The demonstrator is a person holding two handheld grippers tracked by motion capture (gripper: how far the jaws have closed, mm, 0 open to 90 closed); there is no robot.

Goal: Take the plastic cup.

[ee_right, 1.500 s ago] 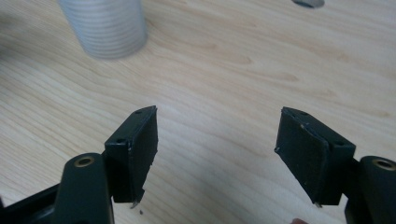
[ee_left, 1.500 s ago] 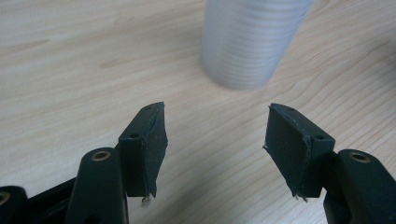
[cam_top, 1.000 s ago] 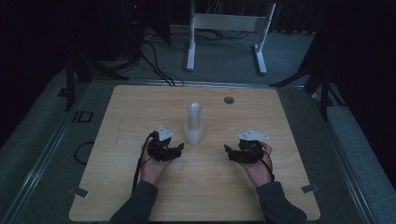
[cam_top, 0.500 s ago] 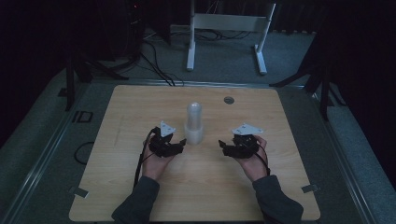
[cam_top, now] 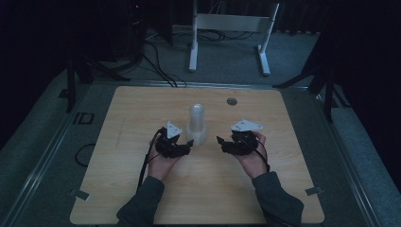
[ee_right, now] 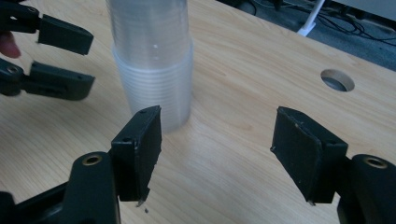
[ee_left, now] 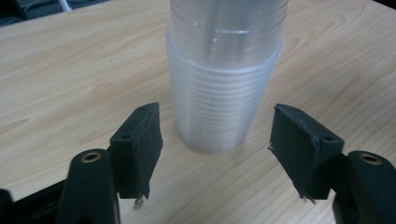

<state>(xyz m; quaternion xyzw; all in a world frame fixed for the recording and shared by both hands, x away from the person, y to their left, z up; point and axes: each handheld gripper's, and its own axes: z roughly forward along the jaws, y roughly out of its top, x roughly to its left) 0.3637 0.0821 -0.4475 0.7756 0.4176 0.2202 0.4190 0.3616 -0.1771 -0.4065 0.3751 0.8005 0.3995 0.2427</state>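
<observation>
stack of clear plastic cups (cam_top: 196,126): upright on surface (cam_top: 142,113) | left gripper (cam_top: 188,144): jaws apart, just opening, facing stack | right gripper (cam_top: 221,142): jaws apart, just closing, nothing between

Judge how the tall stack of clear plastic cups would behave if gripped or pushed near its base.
The tall stack of clear plastic cups looks thin-walled, so probably light and squashy. Being tall on a narrow base, it could tip. Its smooth ribbed sides may slip, or upper cups might separate.
</observation>
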